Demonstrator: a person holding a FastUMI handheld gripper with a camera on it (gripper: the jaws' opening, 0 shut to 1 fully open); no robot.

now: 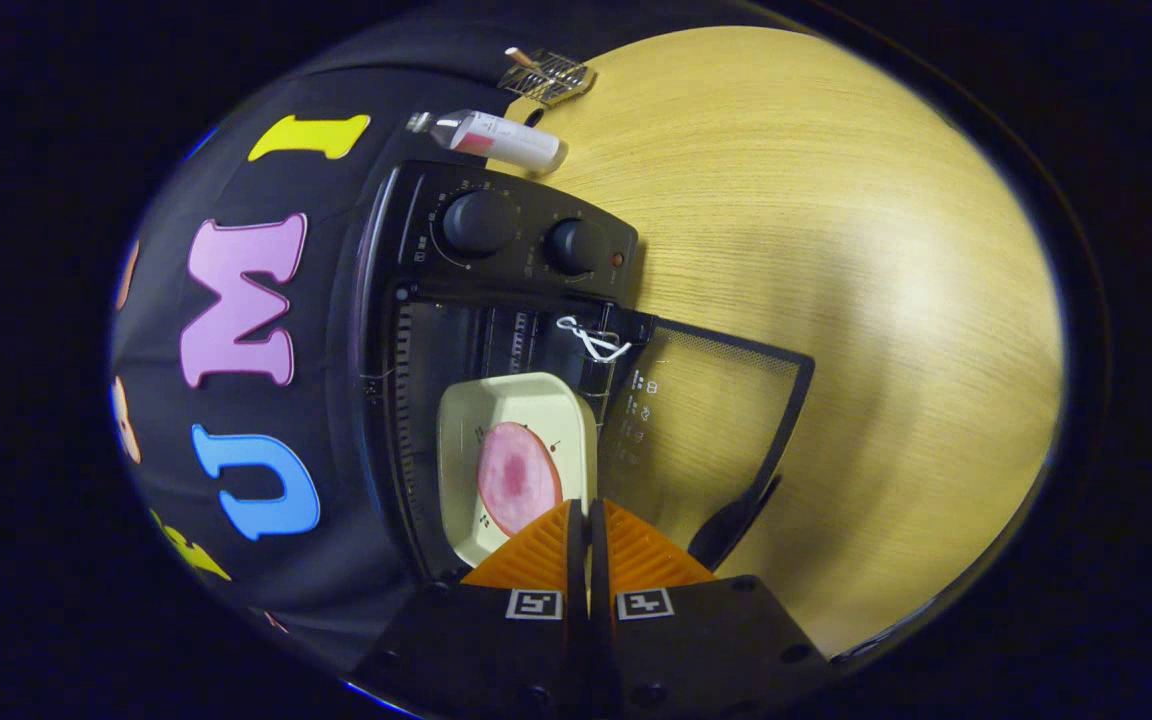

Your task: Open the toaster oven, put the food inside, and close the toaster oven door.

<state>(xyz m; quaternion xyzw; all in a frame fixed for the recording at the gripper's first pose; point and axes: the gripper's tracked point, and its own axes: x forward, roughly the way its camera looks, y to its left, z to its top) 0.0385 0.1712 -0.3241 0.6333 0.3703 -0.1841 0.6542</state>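
Note:
The black toaster oven (526, 250) stands against the booth wall with its glass door (706, 430) swung fully down, flat over the wooden table. A cream square plate (511, 400) carrying a pink slice of ham (516, 478) sits partly inside the oven cavity. My gripper (586, 508) is shut on the plate's near rim, the rim pinched between both fingers just beside the ham. The door's dark handle (736, 525) lies beside my fingers.
Two round knobs (479, 222) (576, 246) sit on the oven's control panel. A small bottle (496, 140) lies beyond the oven, with a wire rack (546, 75) further off. A white tie (591, 340) hangs at the cavity's edge. Bare wooden table (836, 250) spreads beside the door.

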